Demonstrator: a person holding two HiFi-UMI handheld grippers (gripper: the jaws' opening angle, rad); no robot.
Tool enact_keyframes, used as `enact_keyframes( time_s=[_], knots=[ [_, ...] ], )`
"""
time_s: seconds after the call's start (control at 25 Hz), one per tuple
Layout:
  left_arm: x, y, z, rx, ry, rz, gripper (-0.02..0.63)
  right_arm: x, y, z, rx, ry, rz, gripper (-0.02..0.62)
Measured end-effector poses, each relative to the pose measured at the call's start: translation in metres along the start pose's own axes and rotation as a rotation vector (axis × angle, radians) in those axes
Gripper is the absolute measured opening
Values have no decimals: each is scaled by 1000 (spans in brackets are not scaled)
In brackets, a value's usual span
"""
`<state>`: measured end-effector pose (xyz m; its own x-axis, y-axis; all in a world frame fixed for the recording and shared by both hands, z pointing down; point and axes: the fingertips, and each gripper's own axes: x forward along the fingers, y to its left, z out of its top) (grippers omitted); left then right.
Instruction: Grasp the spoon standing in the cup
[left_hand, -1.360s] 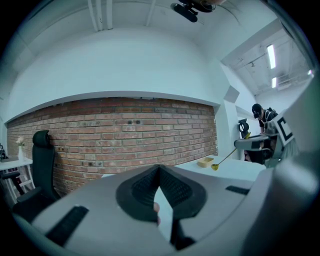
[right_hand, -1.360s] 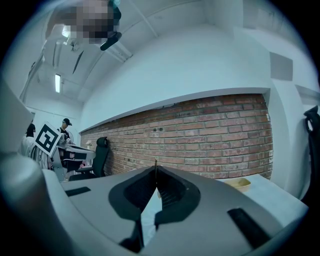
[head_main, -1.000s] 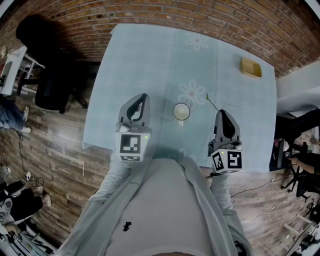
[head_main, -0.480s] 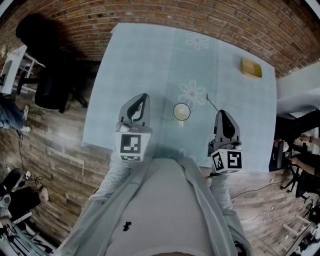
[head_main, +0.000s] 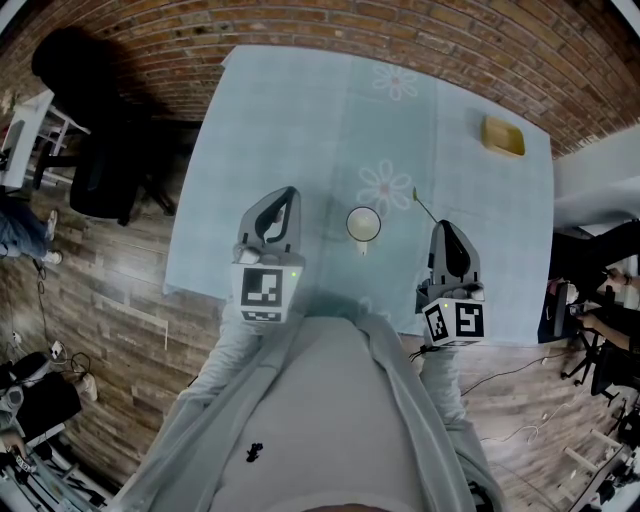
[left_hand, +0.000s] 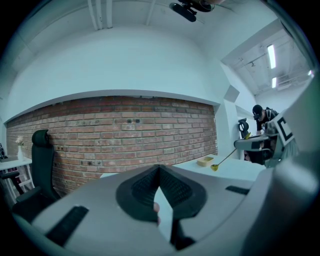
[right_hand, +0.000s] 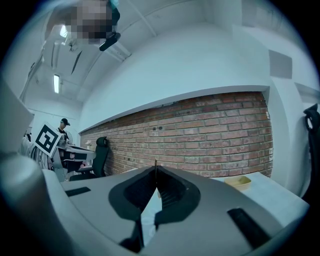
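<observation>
A white cup (head_main: 363, 223) stands on the pale blue tablecloth (head_main: 300, 120), between the two grippers. The spoon (head_main: 424, 207) is outside the cup: a thin handle with a yellow-green bowl, slanting up and left from my right gripper (head_main: 439, 226), which is shut on the handle's end. In the left gripper view the spoon's yellow bowl (left_hand: 214, 167) hangs over the table below the right gripper (left_hand: 237, 145). In the right gripper view the handle (right_hand: 155, 165) sticks up from the closed tips. My left gripper (head_main: 287, 194) is left of the cup, shut and empty (left_hand: 159, 168).
A small yellow dish (head_main: 501, 134) sits at the table's far right corner. A black office chair (head_main: 100, 185) stands off the table's left edge, by the brick wall (left_hand: 125, 130). People and desks are beyond the right side.
</observation>
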<state>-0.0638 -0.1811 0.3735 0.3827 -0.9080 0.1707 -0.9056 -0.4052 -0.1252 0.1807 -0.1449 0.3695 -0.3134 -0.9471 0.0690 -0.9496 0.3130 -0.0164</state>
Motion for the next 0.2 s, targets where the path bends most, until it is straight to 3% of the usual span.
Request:
enact_keyframes(
  time_s=[0.2],
  knots=[
    [1, 0, 0, 1, 4, -1, 17, 1, -2, 0, 1, 1, -2, 17]
  ],
)
